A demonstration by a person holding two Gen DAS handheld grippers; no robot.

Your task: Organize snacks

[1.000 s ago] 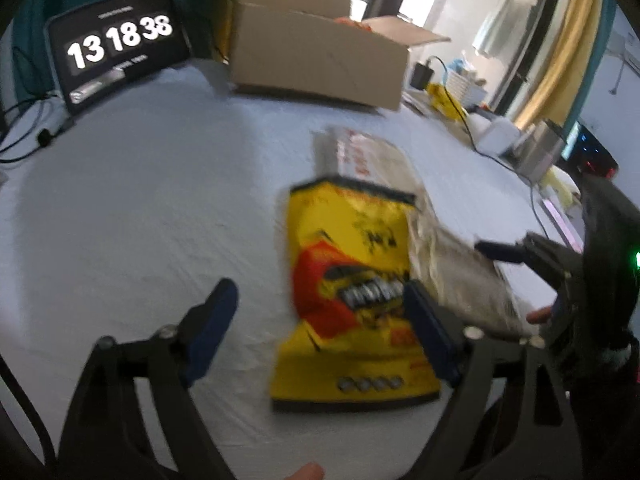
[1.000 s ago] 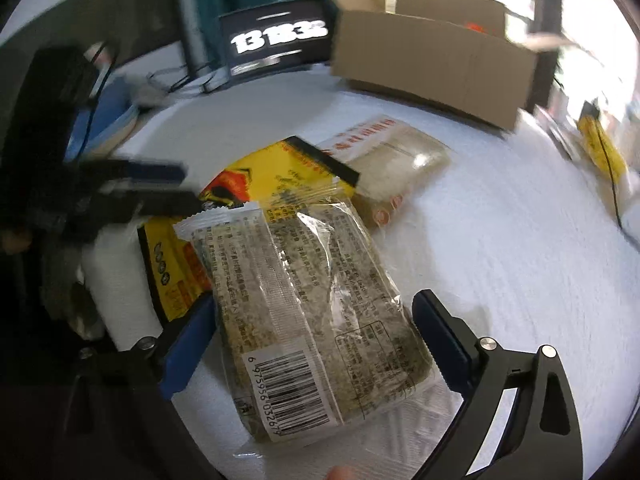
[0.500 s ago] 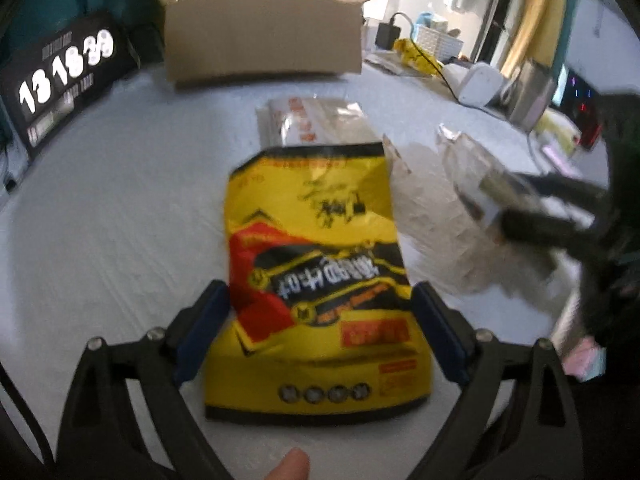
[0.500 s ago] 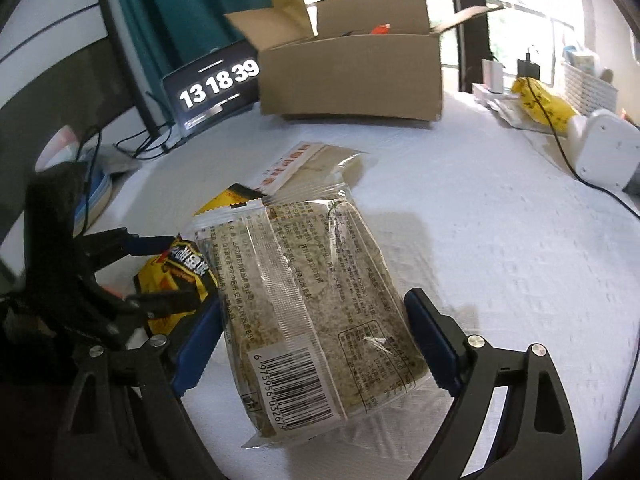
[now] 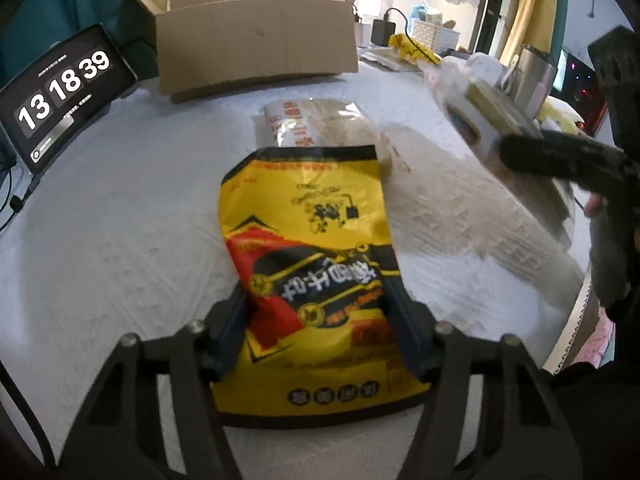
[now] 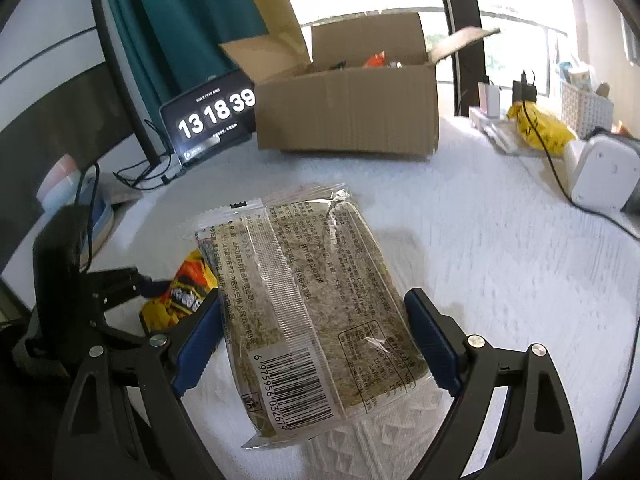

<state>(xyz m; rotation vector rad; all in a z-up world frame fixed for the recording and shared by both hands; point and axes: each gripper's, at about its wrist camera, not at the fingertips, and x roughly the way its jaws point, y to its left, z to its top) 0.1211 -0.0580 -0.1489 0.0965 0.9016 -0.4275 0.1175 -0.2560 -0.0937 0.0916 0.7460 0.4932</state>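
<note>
My left gripper (image 5: pixel 316 324) is shut on a yellow, red and black snack bag (image 5: pixel 316 252) and holds it above the white cloth. My right gripper (image 6: pixel 312 332) is shut on a clear pack of brownish-green snack with a barcode (image 6: pixel 312 300), lifted off the table. This pack shows blurred at the right of the left wrist view (image 5: pixel 492 128). A third, pale packet with red print (image 5: pixel 316 124) lies on the cloth beyond the yellow bag. The open cardboard box (image 5: pixel 256 56) stands at the back, with orange packaging inside (image 6: pixel 376 60).
A tablet clock (image 5: pixel 60 92) reading 13 18 39 leans left of the box. Cables, a white device (image 6: pixel 600 172), a yellow bag (image 6: pixel 540 128), a white basket (image 6: pixel 584 108) and a metal cup (image 5: pixel 532 76) crowd the table's right side. The table edge (image 5: pixel 576 320) runs at the right.
My left gripper closed on the yellow bag and lifted it. My right gripper raised the clear pack and carried it towards the box.
</note>
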